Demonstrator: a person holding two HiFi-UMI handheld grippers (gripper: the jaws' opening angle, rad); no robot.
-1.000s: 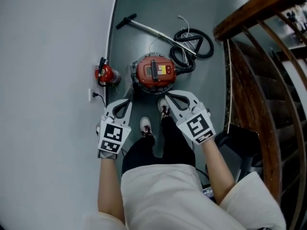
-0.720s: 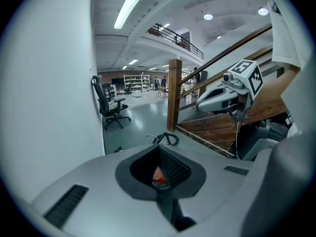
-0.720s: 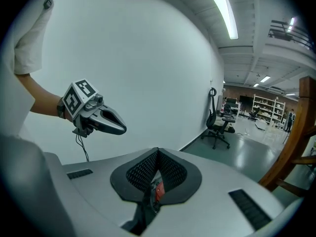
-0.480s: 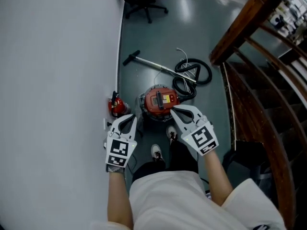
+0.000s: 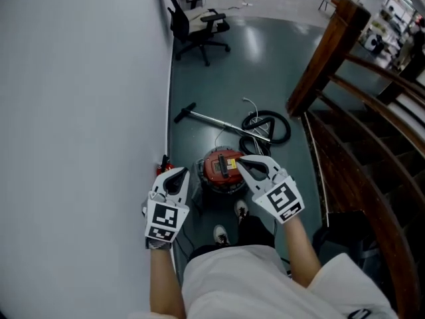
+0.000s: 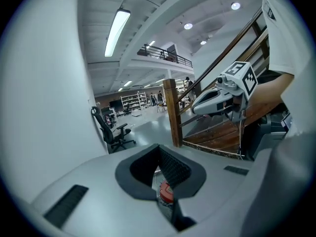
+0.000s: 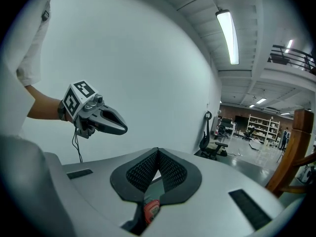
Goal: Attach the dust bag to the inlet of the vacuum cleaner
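The red vacuum cleaner (image 5: 222,168) sits on the grey floor (image 5: 219,72), near the white wall (image 5: 80,111) on the left. The left tool (image 5: 178,172) and right tool (image 5: 241,159) hang above it, one on each side, both clenched on nothing. A black hose (image 5: 267,126) coils at its far right. An office chair (image 5: 199,26) stands far back.

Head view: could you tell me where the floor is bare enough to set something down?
Bare floor lies between the office chair and the wand, across to the stair post. It is crowded around the vacuum cleaner, with the coiled hose beside it.
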